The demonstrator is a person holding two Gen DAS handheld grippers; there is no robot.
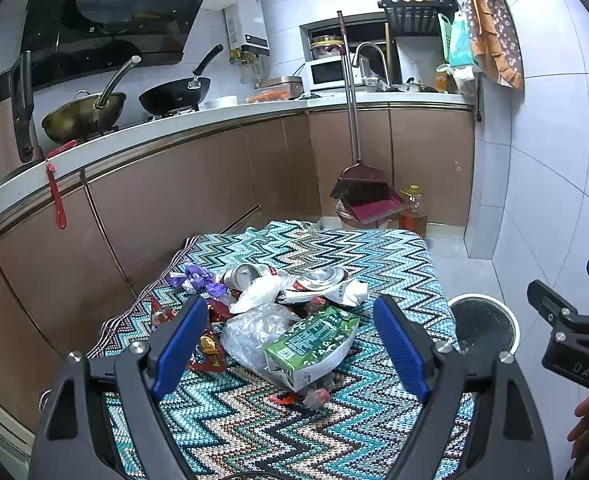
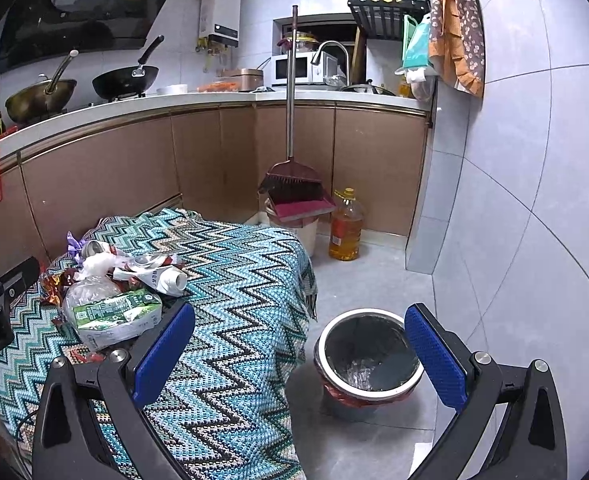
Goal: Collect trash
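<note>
Trash pile: a heap of litter on a zigzag-patterned cloth (image 1: 374, 256) over a low table; a green and white carton (image 1: 312, 344) lies at the front, touching a crumpled clear plastic bag (image 1: 250, 330), with a crushed can (image 1: 246, 274), a purple wrapper (image 1: 198, 280) and red wrappers (image 1: 210, 350) behind and beside.
Left view only: the pile seen head-on, between the two blue pads.
Right view only: the full inside of the bin (image 2: 368, 360), lined with a bag, standing on the floor just beside the table's edge; an oil bottle (image 2: 346, 226) stands further back.
Left gripper (image 1: 292, 344): jaws spread wide, empty; the carton sits between and just beyond the fingertips, touching neither.
Right gripper (image 2: 300, 354): jaws spread wide, empty; the bin lies between them, the pile well off to the left.
</note>
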